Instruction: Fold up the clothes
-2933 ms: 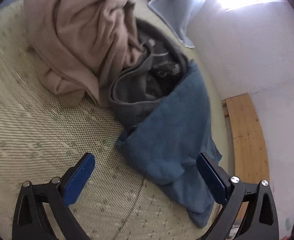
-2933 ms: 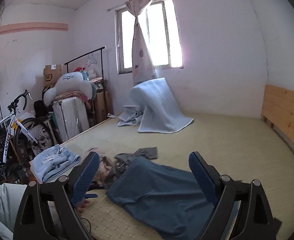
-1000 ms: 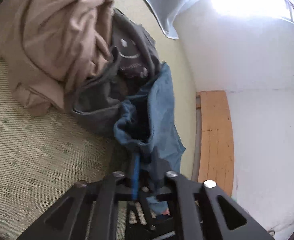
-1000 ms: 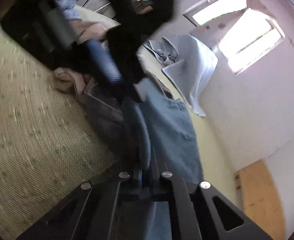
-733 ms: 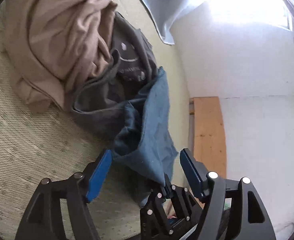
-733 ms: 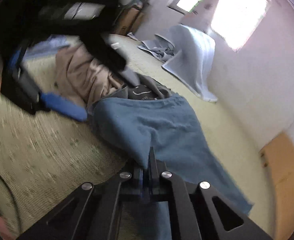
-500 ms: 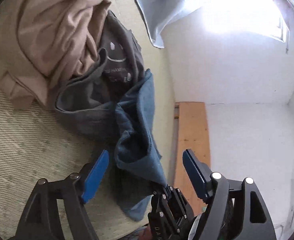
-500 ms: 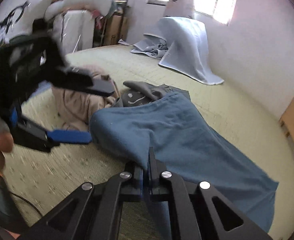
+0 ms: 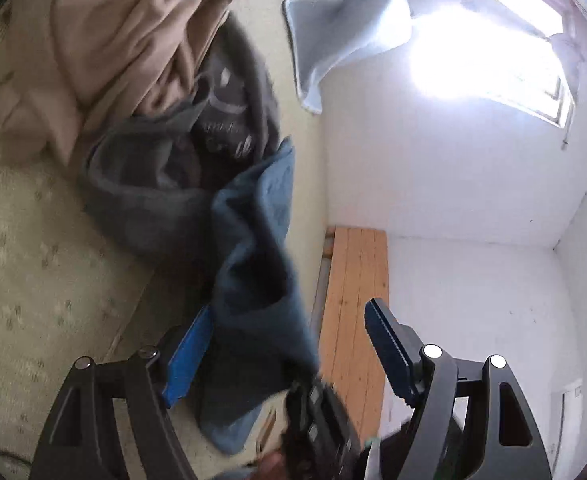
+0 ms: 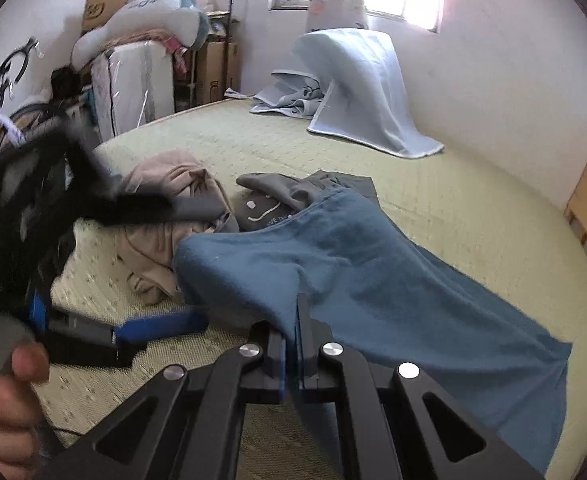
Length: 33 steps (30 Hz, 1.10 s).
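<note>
Mat (image 10: pixel 221 136), blue garment (image 10: pixel 373 280) in right tongs (image 10: pixel 296 316)

Blown-out window (image 9: pixel 489 48) glare, motion-blurred fisheye edges

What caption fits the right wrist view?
Right claw shut on the blue garment, lifting its edge off the mat.

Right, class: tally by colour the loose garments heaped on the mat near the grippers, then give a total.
Blue garment: 1
Grey garment: 1
Beige garment: 1
Total: 3
</note>
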{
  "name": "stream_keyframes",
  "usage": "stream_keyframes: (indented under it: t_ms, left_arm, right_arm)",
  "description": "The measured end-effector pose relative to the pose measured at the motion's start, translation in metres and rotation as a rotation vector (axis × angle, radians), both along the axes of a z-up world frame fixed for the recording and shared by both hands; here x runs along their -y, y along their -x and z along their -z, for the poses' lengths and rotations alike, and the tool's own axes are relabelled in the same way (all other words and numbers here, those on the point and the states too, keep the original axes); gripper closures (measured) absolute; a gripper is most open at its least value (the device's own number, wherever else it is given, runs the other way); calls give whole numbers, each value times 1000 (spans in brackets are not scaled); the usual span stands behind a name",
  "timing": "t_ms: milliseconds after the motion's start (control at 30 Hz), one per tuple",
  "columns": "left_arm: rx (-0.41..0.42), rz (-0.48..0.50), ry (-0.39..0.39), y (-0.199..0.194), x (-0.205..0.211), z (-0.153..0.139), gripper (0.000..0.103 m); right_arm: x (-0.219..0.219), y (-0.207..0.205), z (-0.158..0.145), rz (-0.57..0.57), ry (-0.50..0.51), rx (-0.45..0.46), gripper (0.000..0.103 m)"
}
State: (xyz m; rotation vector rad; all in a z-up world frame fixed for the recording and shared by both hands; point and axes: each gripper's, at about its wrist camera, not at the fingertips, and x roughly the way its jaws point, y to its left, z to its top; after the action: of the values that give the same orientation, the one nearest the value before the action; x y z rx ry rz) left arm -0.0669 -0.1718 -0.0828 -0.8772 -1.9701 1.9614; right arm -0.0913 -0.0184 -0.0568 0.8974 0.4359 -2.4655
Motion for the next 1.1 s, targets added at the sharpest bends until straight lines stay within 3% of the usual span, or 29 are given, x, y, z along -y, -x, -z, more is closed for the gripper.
stream_keyframes:
  t_ms: [367, 433, 500, 567, 700, 767, 800, 833, 1000, 1100]
  left_arm:
    - [88, -25, 52, 23, -14, 8, 23]
    - [90, -27, 79, 27, -12, 4, 33]
    - [99, 5, 131, 33, -13, -3, 76]
    - [87, 35, 171, 39, -15, -10, 91]
    - [56, 71, 225, 45, -20, -25, 97]
    - [45, 87, 243, 48, -22, -32, 97]
    - [36, 95, 246, 49, -23, -36, 98]
    - [27, 101, 250, 51, -23, -40, 98]
    - [4, 117, 259, 58, -23, -51, 98]
    - [-10, 118, 260, 61, -20, -58, 98]
  right_arm:
    - [0, -5, 3, -19, 0, -6, 102]
    - [-1, -7, 3, -25, -4, -12, 102]
    - [-1, -12, 5, -27, -19, -24, 102]
    - [-1, -17, 7, -24, -36, -46, 101]
    - [-3, -25, 9, -9, -80, -93, 97]
    - [-5, -29, 12, 14, -112, -132, 79]
    - [-6, -32, 13, 31, -131, -156, 59]
    - [-9, -35, 15, 40, -139, -175, 50]
    - [-19, -47, 38, 86, -263, -262, 35]
    - [-30, -50, 56, 98, -330, -270, 34]
